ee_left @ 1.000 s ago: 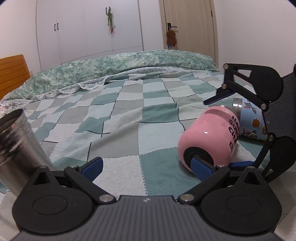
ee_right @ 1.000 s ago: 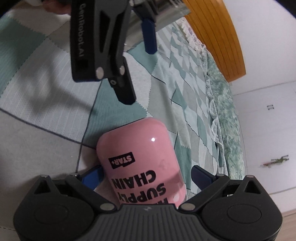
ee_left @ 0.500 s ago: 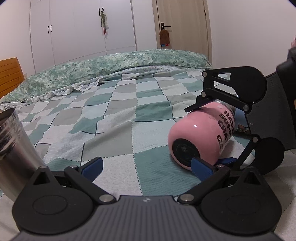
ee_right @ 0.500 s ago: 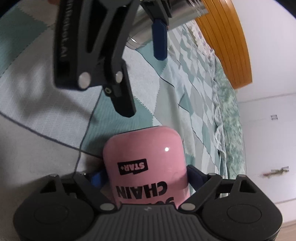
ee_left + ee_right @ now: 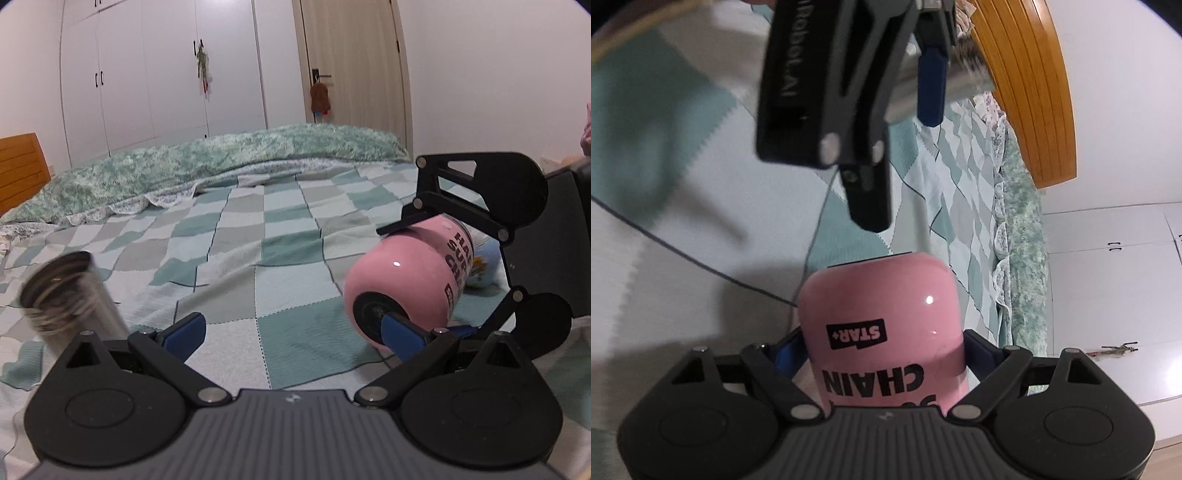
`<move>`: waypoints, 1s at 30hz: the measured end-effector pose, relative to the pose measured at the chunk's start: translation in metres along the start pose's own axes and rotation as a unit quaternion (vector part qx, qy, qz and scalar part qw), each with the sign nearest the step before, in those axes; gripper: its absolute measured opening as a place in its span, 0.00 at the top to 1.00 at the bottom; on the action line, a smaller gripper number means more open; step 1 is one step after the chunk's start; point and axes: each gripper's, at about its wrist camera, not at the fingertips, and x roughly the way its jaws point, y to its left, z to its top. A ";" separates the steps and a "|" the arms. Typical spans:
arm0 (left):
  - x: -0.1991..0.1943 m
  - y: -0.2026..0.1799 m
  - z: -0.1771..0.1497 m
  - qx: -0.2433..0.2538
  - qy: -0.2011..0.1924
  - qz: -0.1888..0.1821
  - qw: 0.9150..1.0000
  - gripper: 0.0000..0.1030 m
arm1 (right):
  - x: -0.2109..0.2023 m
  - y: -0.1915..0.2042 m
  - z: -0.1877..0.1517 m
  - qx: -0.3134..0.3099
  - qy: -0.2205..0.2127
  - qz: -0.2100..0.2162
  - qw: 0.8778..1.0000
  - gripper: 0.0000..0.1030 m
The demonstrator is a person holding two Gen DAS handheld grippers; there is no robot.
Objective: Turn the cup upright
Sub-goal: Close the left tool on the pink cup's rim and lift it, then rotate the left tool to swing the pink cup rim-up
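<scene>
Left wrist view is showing the left tongs point(image 5: 291, 334) standing wide with nothing between their blue tips, low over the checked blanket point(image 5: 266, 266) on the bed. The pink cup point(image 5: 406, 273) is lying on its side to the right, dark base facing the camera, and the right tongs point(image 5: 424, 280) are pinching it from above and below. A steel tumbler point(image 5: 70, 295) is standing at the left edge, blurred. A blue patterned can point(image 5: 484, 269) is peeking out behind the pink one.

Right wrist view is showing the pink cup point(image 5: 882, 332) sitting between the right tongs' fingers point(image 5: 792, 352), both pressing against its sides, base pointing away. The left tongs point(image 5: 901, 147) are hanging ahead, spread wide, with the steel tumbler point(image 5: 960, 79) behind them and the wooden headboard point(image 5: 1030, 92) beyond
</scene>
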 end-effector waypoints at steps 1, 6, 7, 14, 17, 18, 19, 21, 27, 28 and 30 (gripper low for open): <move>-0.009 -0.001 0.001 0.000 -0.004 -0.001 1.000 0.00 | -0.008 0.001 0.004 0.000 0.003 -0.002 1.000 0.16; -0.050 -0.001 -0.001 -0.001 -0.022 -0.004 1.000 0.00 | -0.047 0.008 0.029 0.020 0.021 0.006 1.000 0.16; -0.057 -0.001 -0.002 -0.001 -0.025 -0.005 1.000 0.00 | -0.054 0.012 0.034 0.022 0.025 0.009 0.999 0.16; -0.103 0.008 -0.027 -0.004 -0.032 -0.010 0.999 0.00 | -0.080 0.030 0.072 0.062 0.062 0.049 0.995 0.16; -0.115 0.013 -0.040 -0.004 -0.031 -0.009 0.999 0.00 | -0.076 0.032 0.084 0.097 0.093 0.070 0.988 0.16; -0.118 0.016 -0.044 -0.006 -0.029 -0.006 1.000 0.00 | -0.078 0.034 0.092 0.107 0.102 0.076 0.986 0.16; -0.122 0.019 -0.048 -0.008 -0.028 -0.004 1.000 0.00 | -0.075 0.032 0.095 0.128 0.110 0.086 0.982 0.16; -0.128 0.026 -0.054 -0.014 -0.027 0.000 1.000 0.00 | -0.071 0.031 0.101 0.160 0.122 0.104 0.974 0.16; -0.141 0.043 -0.066 -0.036 -0.026 0.016 0.999 0.00 | -0.049 0.036 0.114 0.162 0.136 0.110 0.971 0.16; -0.143 0.044 -0.068 -0.039 -0.025 0.018 0.999 0.00 | -0.045 0.038 0.115 0.161 0.138 0.110 0.971 0.16; -0.145 0.047 -0.071 -0.041 -0.022 0.020 0.999 0.00 | -0.037 0.040 0.115 0.164 0.136 0.106 0.971 0.16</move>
